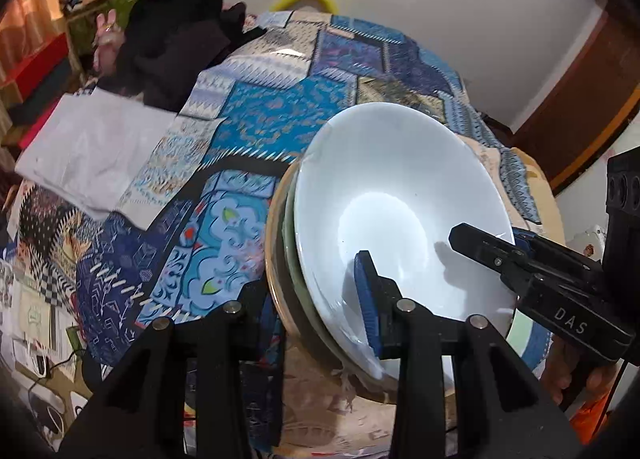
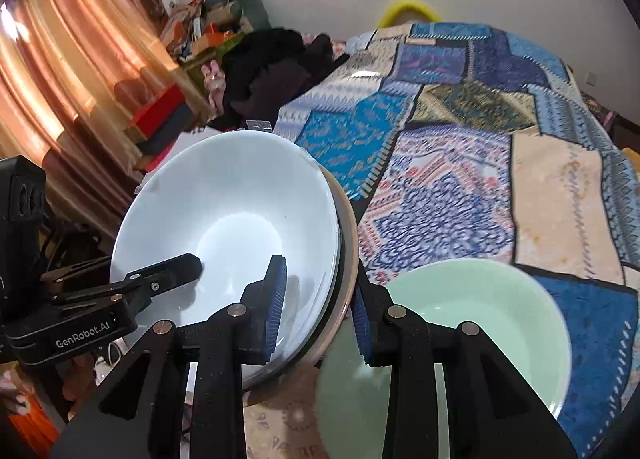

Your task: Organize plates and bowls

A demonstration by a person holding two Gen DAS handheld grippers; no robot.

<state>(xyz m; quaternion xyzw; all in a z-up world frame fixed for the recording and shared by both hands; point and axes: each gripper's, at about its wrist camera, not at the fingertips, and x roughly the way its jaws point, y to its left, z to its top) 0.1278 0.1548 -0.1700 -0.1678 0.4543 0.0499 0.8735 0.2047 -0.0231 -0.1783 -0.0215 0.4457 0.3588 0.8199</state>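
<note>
A stack of nested bowls is held tilted above the bed; a white bowl [image 1: 396, 195] [image 2: 224, 219] sits on top, with a greenish bowl and a beige one [image 1: 276, 259] under it. My left gripper [image 1: 316, 299] clamps the stack's near rim, one blue pad [image 1: 366, 299] inside the white bowl. My right gripper [image 2: 318, 307] clamps the opposite rim, one pad [image 2: 274, 307] inside the bowl; in the left wrist view it reaches in from the right [image 1: 496, 255]. A pale green bowl [image 2: 460, 339] lies on the bed below my right gripper.
The bed carries a blue patchwork quilt [image 1: 256, 127] [image 2: 460, 163]. A white cloth [image 1: 96, 151] and dark clothes [image 1: 176, 47] lie at its left. Cluttered shelves [image 1: 36, 59] and curtains [image 2: 60, 71] stand to the left. A wooden door [image 1: 580, 107] is at the right.
</note>
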